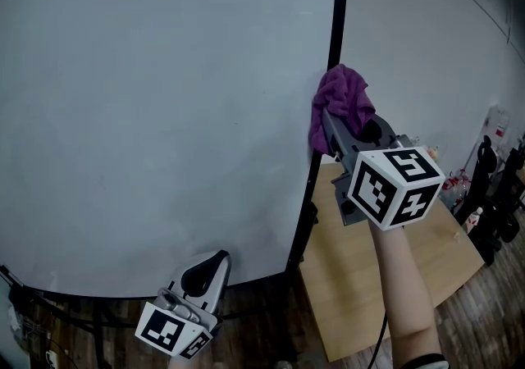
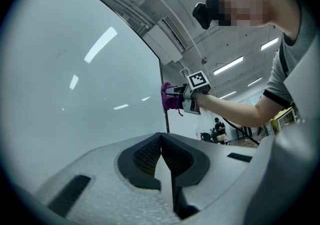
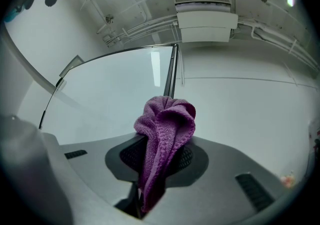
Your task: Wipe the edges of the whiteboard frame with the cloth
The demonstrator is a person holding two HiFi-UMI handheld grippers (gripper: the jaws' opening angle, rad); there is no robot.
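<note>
Nearest to the camera, low in the head view, the left gripper (image 1: 203,275) hangs by the bottom edge of the whiteboard (image 1: 164,129). Its jaws are pressed together with nothing between them. It seems to be held aside so that it does not disturb the work, and it touches neither the board nor the cloth. Higher and further forward, the right gripper (image 1: 343,131) is raised on an outstretched forearm. Its jaws are closed on the purple cloth (image 3: 165,134). They pinch the lower part, so a thick bunch stands out beyond the tips, and I think this is done so that soft cloth meets the board and not the hard jaws. The bunch lies against the black frame (image 1: 337,23), on the right vertical edge, about at its middle height. From the head view it looks to be touching the bar, though I cannot be fully sure of the contact. In the right gripper view the bar runs up directly behind the cloth, so the gripper is aimed along the edge, ready to slide. Much of this edge above and below the cloth remains to be wiped. Beyond the frame, lower down, stands a wooden surface (image 1: 369,302).
</note>
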